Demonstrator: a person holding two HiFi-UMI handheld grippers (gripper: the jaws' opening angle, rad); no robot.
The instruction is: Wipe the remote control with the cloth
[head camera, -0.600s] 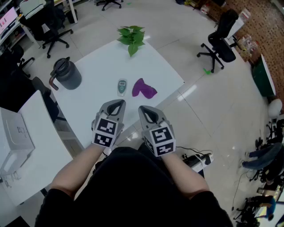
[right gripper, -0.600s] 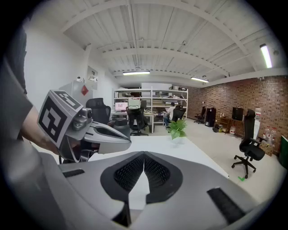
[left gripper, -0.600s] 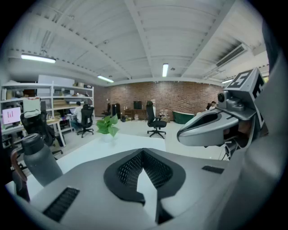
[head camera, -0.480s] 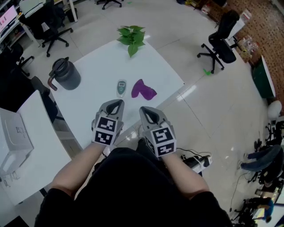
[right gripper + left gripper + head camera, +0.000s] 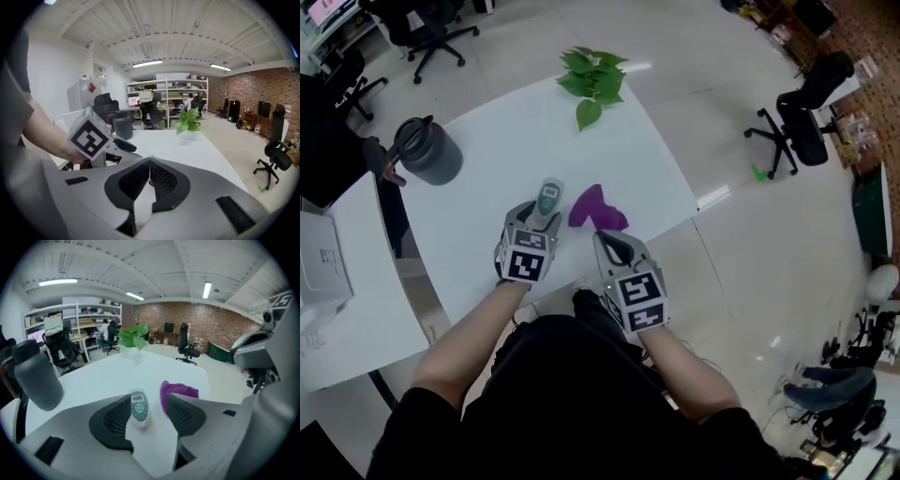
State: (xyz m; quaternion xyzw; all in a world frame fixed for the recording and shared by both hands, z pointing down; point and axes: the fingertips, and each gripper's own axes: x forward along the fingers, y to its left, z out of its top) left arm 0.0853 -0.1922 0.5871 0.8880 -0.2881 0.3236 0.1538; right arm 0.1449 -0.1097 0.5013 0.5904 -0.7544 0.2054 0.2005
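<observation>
Grey-green remote control (image 5: 548, 197) lies at centre frame, its long axis in line with my left gripper (image 5: 540, 219), whose spread jaws flank its near end without pinching. The purple cloth (image 5: 596, 208) sits just right of it, nearest my right gripper (image 5: 614, 246), whose jaws are pressed together.

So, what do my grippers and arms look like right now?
Both the left gripper and right gripper are grey moulded shells with curved jaws lined by dark ribbed pads. Each carries a cube of black-and-white square markers. No cables show on them. The person wears a black short-sleeved top.
</observation>
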